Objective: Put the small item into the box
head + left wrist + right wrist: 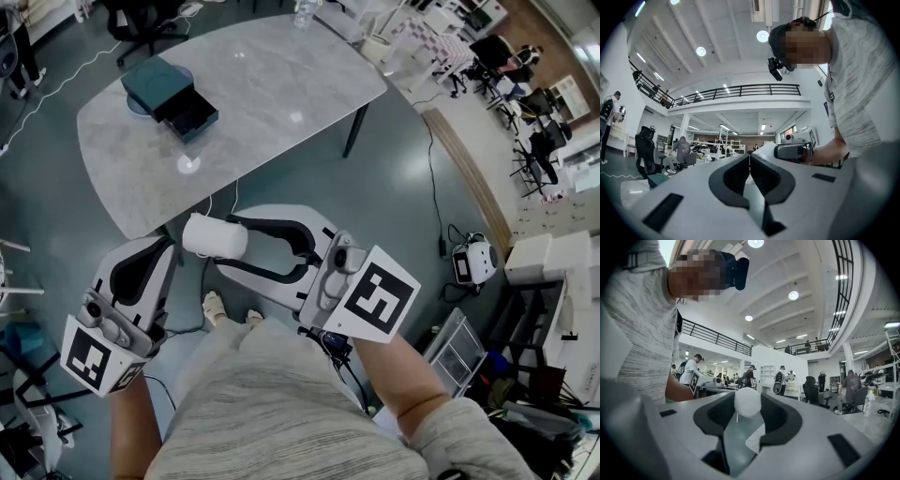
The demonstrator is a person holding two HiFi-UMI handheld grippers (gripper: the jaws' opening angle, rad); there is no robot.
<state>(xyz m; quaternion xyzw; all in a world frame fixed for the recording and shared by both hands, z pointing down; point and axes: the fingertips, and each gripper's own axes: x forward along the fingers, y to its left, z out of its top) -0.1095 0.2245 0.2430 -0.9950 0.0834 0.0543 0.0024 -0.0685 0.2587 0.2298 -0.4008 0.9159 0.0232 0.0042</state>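
Right hand-held gripper (228, 242) pinching the small white item (211, 236) between its jaw tips, over the floor and well apart from the worktop (281, 84); left hand-held gripper (749, 159) pressed together, empty. Item judged light and soft, likely to squash; a gentle hold across its middle suits. Count: one item; one dark box (155, 84) with one drawer (192, 117) pulled open; two hand-held grippers.
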